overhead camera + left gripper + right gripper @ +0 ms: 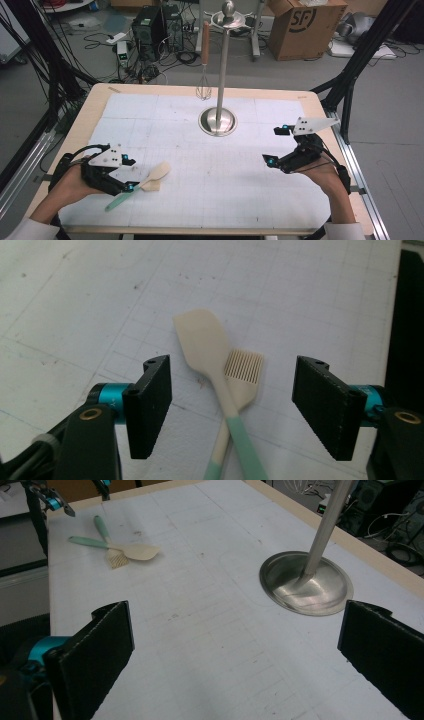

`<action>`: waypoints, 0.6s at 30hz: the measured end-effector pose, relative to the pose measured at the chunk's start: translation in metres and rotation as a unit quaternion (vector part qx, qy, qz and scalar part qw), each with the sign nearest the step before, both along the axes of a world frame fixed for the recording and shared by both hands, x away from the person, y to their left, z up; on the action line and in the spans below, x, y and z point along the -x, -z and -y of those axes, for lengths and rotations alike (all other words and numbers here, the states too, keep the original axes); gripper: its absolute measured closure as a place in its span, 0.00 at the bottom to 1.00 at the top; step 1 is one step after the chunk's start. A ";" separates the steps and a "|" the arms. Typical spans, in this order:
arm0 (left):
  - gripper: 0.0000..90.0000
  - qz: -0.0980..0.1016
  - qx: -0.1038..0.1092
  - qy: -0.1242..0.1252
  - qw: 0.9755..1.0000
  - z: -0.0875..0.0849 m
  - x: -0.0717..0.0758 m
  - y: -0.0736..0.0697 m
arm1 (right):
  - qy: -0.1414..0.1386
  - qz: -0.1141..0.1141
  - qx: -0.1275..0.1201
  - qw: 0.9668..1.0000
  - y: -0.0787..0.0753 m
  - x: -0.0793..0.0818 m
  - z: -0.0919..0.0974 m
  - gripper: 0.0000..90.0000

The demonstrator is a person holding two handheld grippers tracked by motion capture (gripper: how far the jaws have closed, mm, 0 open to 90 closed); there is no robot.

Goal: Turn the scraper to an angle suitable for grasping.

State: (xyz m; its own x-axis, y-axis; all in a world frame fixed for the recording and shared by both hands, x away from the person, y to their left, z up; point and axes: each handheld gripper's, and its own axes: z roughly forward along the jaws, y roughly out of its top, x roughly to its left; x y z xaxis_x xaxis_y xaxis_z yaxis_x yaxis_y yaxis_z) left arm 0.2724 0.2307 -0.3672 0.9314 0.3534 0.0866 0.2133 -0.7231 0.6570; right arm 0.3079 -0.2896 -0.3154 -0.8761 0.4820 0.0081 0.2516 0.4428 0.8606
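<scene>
We saw the left gripper [131, 174] low over the white mat [210, 190] at the near left of the table [85, 107], its jaws partly open and standing to either side of 2 crossed utensils without touching them. The spatula [212, 357], cream-bladed with a mint-green handle, lay on top of the basting brush [244, 371], whose ribbed cream head poked out just beside the spatula's neck. Both lay flat on the mat, handles pointing toward the person. The right gripper [278, 145] hovered at the near right, well apart from the utensils, its jaws wide open and holding nothing. Between the 2 grippers, farther back, stood a steel stand [218, 121] with a whisk [203, 60] hanging from its top.
</scene>
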 end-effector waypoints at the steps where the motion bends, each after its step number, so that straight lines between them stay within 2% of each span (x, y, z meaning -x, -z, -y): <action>1: 0.40 -0.004 -0.008 -0.001 1.000 0.002 -0.002 0.002 | 0.001 -0.002 0.000 1.000 0.000 0.000 0.000 0.00; 4: 0.42 -0.017 -0.023 -0.005 1.000 0.007 -0.005 0.010 | 0.000 -0.003 -0.001 1.000 0.000 0.001 0.002 0.00; 8: 0.45 -0.025 -0.040 0.003 0.999 0.011 -0.005 0.018 | 0.001 -0.002 -0.001 1.000 -0.001 0.002 0.004 0.00; 13: 0.48 -0.036 -0.039 0.003 0.999 0.009 -0.002 0.024 | 0.001 -0.003 -0.001 1.000 -0.001 0.002 0.005 0.00; 18: 0.52 -0.051 -0.053 0.003 0.997 0.005 0.001 0.029 | 0.002 -0.005 -0.001 1.000 -0.001 0.002 0.006 0.00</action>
